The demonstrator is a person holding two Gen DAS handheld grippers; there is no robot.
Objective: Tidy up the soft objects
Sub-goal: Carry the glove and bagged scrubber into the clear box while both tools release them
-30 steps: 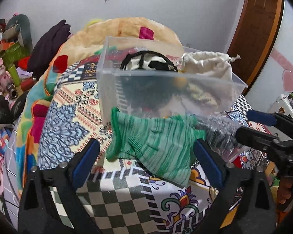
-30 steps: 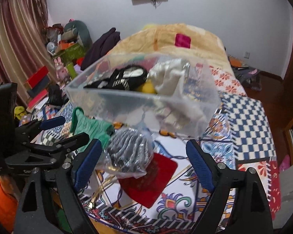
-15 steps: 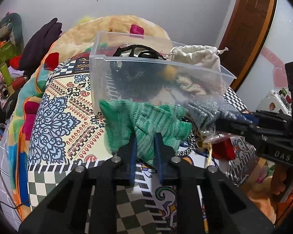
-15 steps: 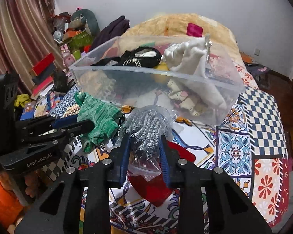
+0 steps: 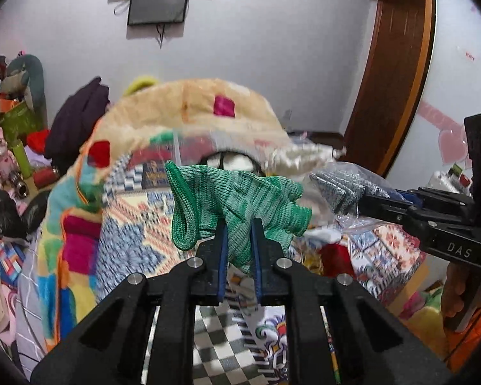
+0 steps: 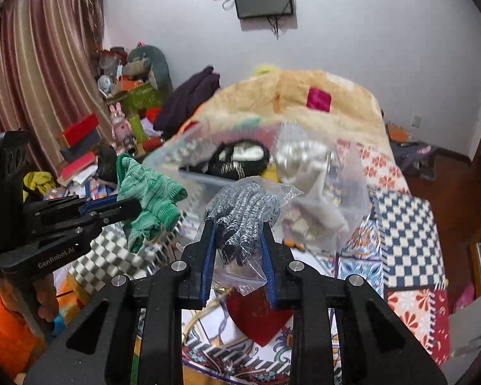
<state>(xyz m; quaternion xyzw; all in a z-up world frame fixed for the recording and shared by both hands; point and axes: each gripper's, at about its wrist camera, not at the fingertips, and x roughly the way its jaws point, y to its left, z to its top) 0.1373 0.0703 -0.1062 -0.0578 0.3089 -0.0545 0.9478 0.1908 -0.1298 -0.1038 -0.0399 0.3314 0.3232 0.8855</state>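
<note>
Two grippers each hold a soft item above the patterned bedspread (image 6: 404, 224); the left gripper (image 5: 239, 224) pinches a green knit glove (image 5: 240, 189) between closed fingers; the right gripper (image 6: 237, 227) clamps a plastic bag of grey knit gloves (image 6: 243, 211); just beyond both sits the clear plastic bin (image 6: 352, 192), blurred, holding a white cloth pouch (image 6: 298, 160) and a black item.
</note>
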